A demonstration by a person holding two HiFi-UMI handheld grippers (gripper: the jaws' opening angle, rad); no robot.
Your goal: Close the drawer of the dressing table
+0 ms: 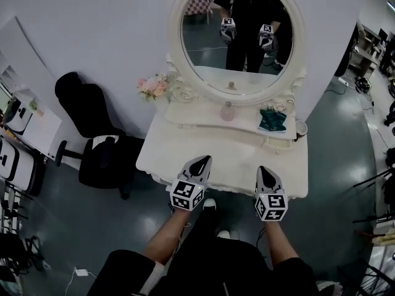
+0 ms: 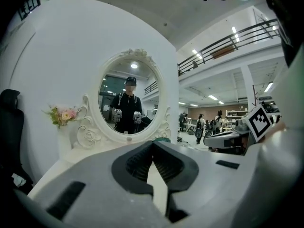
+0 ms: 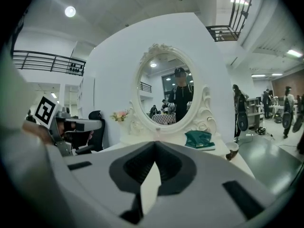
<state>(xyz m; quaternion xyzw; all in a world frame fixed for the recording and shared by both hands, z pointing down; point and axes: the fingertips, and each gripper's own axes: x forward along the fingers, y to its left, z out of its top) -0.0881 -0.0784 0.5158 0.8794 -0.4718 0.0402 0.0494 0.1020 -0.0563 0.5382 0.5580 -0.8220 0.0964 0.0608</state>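
1. White ornate dressing table with oval mirror [image 1: 179, 143] stands against the white wall [image 1: 92, 36]; its drawer is hidden below the worktop [image 1: 231, 156] edge.
2. Left gripper [image 1: 202, 160], right gripper [image 1: 265, 170]: jaws pressed together, empty, tips over the front edge.

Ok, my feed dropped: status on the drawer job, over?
Left gripper shut, empty; right gripper likewise. Both over dressing table front edge. Drawer state cannot be told. Nothing seen in the way.

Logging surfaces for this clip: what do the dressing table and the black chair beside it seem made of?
Dressing table: probably painted wood or moulded resin, smooth white, carved scrollwork round its mirror. Chair: black fabric or leatherette, dull, no glare; cannot tell which.
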